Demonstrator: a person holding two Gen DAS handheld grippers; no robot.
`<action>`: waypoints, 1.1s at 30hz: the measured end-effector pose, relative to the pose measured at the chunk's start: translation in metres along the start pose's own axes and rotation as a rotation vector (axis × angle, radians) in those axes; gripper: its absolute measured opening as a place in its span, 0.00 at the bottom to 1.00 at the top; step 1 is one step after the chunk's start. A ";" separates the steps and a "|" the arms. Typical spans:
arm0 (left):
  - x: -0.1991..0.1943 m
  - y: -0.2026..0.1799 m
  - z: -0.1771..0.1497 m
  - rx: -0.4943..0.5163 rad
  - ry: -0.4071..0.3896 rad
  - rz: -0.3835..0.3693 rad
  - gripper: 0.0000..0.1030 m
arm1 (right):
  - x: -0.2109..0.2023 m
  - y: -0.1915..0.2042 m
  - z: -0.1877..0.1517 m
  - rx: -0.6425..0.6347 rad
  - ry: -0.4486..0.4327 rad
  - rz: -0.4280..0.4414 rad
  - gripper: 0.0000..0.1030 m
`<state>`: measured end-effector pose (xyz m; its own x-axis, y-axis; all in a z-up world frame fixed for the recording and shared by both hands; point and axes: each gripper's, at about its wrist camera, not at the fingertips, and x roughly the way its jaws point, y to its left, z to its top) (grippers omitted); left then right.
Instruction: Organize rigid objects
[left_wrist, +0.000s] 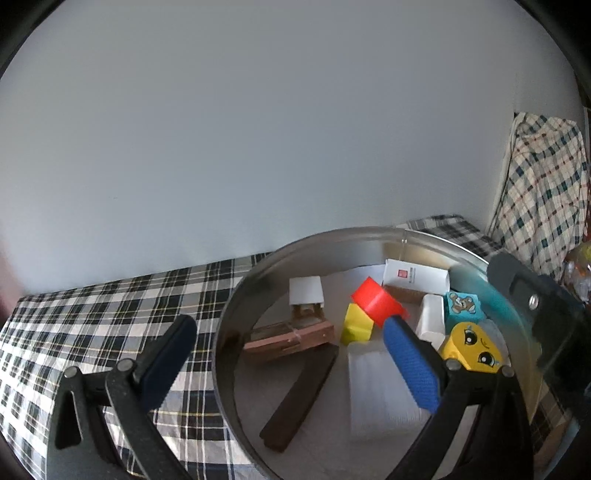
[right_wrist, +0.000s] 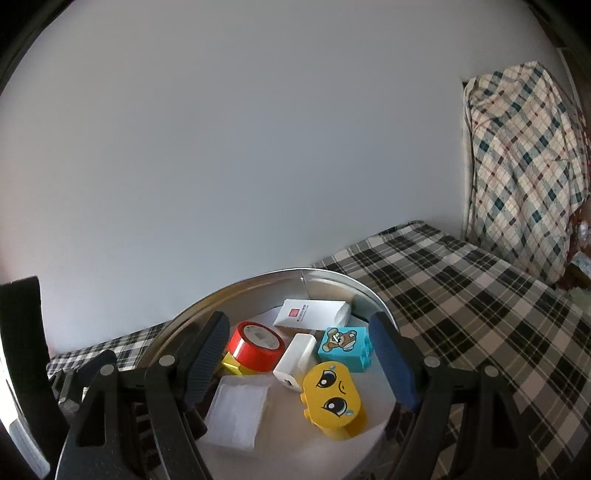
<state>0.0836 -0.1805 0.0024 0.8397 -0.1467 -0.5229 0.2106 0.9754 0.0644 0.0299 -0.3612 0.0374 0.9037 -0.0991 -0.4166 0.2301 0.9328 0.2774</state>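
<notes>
A round metal tin (left_wrist: 236, 295) (right_wrist: 207, 306) stands on a plaid cloth and holds the objects. Inside lie a red tape roll (left_wrist: 376, 301) (right_wrist: 255, 345), a yellow face block (left_wrist: 472, 345) (right_wrist: 334, 395), a teal bear block (left_wrist: 463, 306) (right_wrist: 343, 343), a white charger (right_wrist: 295, 360), a white card box (left_wrist: 415, 275) (right_wrist: 314, 314), a small yellow block (left_wrist: 356, 325), a clear white packet (left_wrist: 380, 384) (right_wrist: 236, 410) and brown wooden pieces (left_wrist: 291, 338). My left gripper (left_wrist: 288, 365) is open, straddling the tin's near wall. My right gripper (right_wrist: 299, 365) is open and empty above the tin.
The black-and-white plaid cloth (left_wrist: 110, 314) (right_wrist: 480, 302) covers the surface around the tin. A plaid-draped object (right_wrist: 524, 166) stands at the far right against the pale wall. The other gripper's dark body (left_wrist: 535, 306) shows at the tin's right rim.
</notes>
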 end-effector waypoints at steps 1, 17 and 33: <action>-0.002 0.001 -0.003 -0.008 -0.018 0.005 0.99 | -0.002 0.000 -0.001 -0.004 -0.017 -0.002 0.78; -0.027 0.010 -0.016 -0.027 -0.138 0.028 0.99 | -0.029 0.038 -0.022 -0.266 -0.239 -0.060 0.78; -0.052 0.017 -0.028 -0.034 -0.166 0.016 1.00 | -0.060 0.040 -0.033 -0.284 -0.323 -0.069 0.86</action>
<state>0.0298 -0.1516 0.0064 0.9146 -0.1535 -0.3740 0.1819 0.9824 0.0415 -0.0270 -0.3069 0.0447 0.9665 -0.2261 -0.1214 0.2266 0.9739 -0.0100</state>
